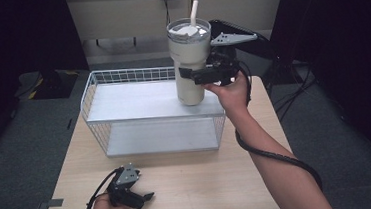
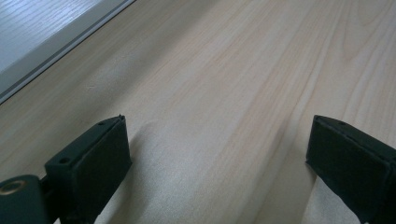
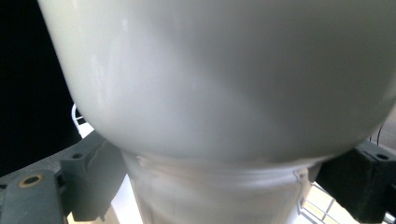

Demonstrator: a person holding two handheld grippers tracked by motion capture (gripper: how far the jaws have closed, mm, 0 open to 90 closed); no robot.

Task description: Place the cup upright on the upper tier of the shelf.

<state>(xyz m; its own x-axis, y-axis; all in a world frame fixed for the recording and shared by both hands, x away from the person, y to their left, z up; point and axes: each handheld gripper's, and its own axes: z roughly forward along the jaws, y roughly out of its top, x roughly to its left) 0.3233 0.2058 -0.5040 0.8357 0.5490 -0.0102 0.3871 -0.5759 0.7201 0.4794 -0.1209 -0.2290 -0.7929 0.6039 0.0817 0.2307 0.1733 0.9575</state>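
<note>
Item: cream tumbler (image 1: 189,59) with straw, held over wire rack (image 1: 92,92).
Right claw (image 1: 196,75) clamps its narrow lower body above the rack's top shelf; lower it level (top-heavy, may tip). Left claw (image 1: 143,198) rests wide apart on the surface (image 1: 205,183).

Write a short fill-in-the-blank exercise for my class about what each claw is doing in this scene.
1. The right claw is shut on the cream ____ with a straw.
2. The tumbler is over the top shelf of the white wire ____.
3. The left claw, low over the wooden table, is ____ and holds nothing.

Missing words: tumbler; rack; open
</note>
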